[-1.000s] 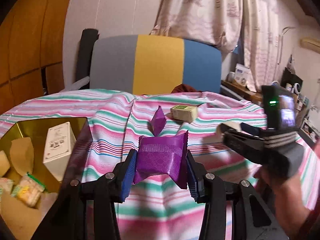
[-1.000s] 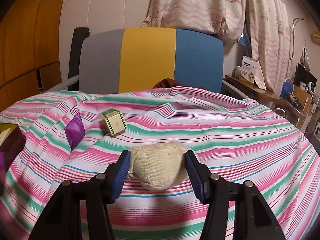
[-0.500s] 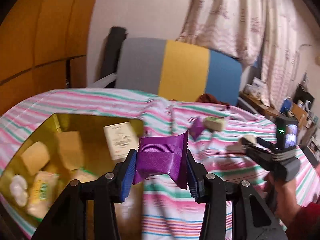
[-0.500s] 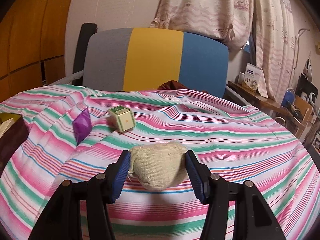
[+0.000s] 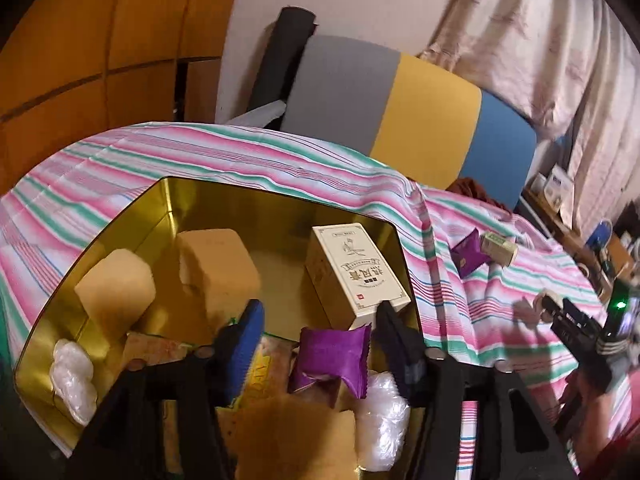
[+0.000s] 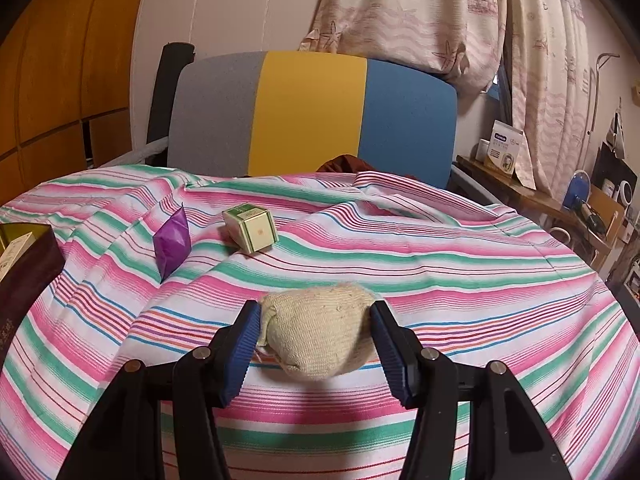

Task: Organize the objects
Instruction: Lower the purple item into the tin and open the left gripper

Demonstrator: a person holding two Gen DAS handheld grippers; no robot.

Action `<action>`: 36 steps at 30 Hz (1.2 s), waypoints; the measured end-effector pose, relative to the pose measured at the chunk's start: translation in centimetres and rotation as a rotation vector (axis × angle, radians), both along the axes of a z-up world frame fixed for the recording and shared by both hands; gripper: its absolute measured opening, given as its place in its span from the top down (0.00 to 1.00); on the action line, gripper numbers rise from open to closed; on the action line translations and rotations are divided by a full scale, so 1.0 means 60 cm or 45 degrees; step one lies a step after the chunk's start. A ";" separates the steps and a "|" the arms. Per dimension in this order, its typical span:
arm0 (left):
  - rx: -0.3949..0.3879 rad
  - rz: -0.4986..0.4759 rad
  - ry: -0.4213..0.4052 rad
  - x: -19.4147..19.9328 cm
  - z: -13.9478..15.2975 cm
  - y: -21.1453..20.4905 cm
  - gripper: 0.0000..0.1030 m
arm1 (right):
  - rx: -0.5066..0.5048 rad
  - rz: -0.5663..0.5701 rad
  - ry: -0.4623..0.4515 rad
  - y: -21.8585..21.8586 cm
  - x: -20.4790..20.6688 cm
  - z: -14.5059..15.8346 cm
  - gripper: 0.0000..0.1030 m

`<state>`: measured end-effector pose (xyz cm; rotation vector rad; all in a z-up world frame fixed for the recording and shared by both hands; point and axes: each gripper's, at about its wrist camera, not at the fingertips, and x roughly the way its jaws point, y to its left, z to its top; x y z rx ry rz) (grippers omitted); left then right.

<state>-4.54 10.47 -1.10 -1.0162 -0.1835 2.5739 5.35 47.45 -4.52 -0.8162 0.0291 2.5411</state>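
Note:
My left gripper point(image 5: 320, 340) hangs over the gold tin point(image 5: 168, 208) and its jaws are opening. A purple packet point(image 5: 332, 356) lies between them, clear of both pads, on top of the tin's contents. The tin also holds a cream box point(image 5: 356, 272), tan blocks point(image 5: 218, 264) and white packets point(image 5: 74, 376). My right gripper point(image 6: 315, 314) is shut on a beige cloth pouch point(image 6: 316, 336) just above the striped cloth. It also shows at the right of the left wrist view as the right gripper point(image 5: 560, 312). A second purple packet point(image 6: 172, 244) and a small green-and-white box point(image 6: 252, 232) lie on the cloth.
The striped tablecloth point(image 6: 440, 264) covers the table. The tin's dark outer wall point(image 6: 28, 272) stands at the left edge. A grey, yellow and blue chair back point(image 6: 312, 116) rises behind the table. A cluttered side shelf point(image 6: 560, 200) runs along the right.
My left gripper has swung left from over the cloth to above the tin. Its jaws have parted and the purple packet has come free. The right gripper has kept still.

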 end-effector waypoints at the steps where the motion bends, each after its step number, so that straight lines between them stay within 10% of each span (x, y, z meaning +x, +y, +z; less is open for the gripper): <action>1: 0.004 0.004 0.008 0.005 0.000 -0.004 0.32 | 0.005 0.004 -0.005 -0.003 0.000 0.000 0.45; 4: 0.008 0.024 0.024 0.023 -0.004 -0.021 0.18 | 0.024 0.022 -0.026 -0.012 -0.002 0.000 0.45; 24: -0.053 -0.001 -0.009 0.067 -0.038 -0.052 0.12 | -0.211 0.263 0.066 -0.135 -0.003 0.045 0.45; 36: 0.017 0.059 -0.042 0.071 -0.028 -0.092 0.01 | -0.192 0.715 0.107 -0.349 -0.100 0.136 0.45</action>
